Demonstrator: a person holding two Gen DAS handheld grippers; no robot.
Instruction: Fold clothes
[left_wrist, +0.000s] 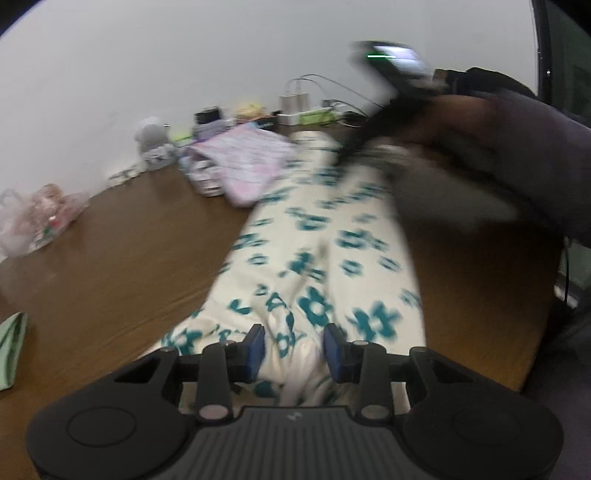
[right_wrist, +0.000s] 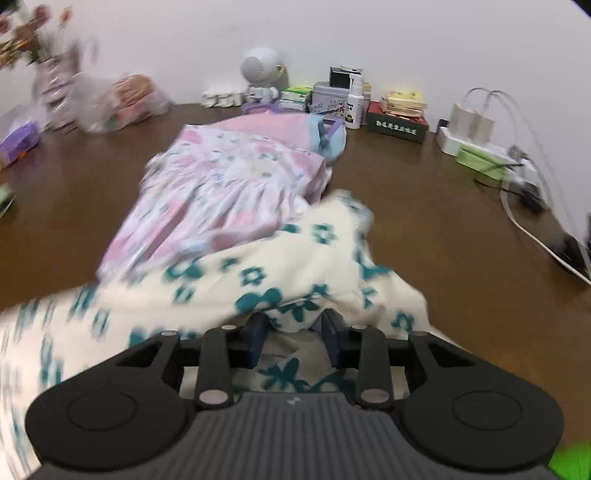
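Left wrist view, going left to right: a clear plastic bag (left_wrist: 35, 218) sits at the far left edge of the brown worktop (left_wrist: 122, 251), then a small white speaker (left_wrist: 151, 138) and a folded pink garment (left_wrist: 245, 162) back by the wall. The cream garment with teal flowers (left_wrist: 317, 251) runs down the middle of the worktop straight into the left gripper (left_wrist: 295, 350). Its jaws are set narrow with a bunched fold of that cloth between the blue pads; pretty blurry, but it looks like they're pinching it. On the right, a dark-sleeved arm (left_wrist: 524, 147) carries the other gripper over the far end of the cloth.

Right wrist view: bag (right_wrist: 122, 103) and speaker (right_wrist: 258, 70) on the left, pink garment (right_wrist: 229, 184) mid-worktop (right_wrist: 443, 221), boxes and a spray bottle (right_wrist: 354, 107) behind it, white chargers (right_wrist: 471, 123) on a power strip at right. The flowered cloth (right_wrist: 258, 273) is heaped up just against the pink one, and the right gripper (right_wrist: 293, 341) has its jaws narrow too, with a ridge of cloth caught between them.
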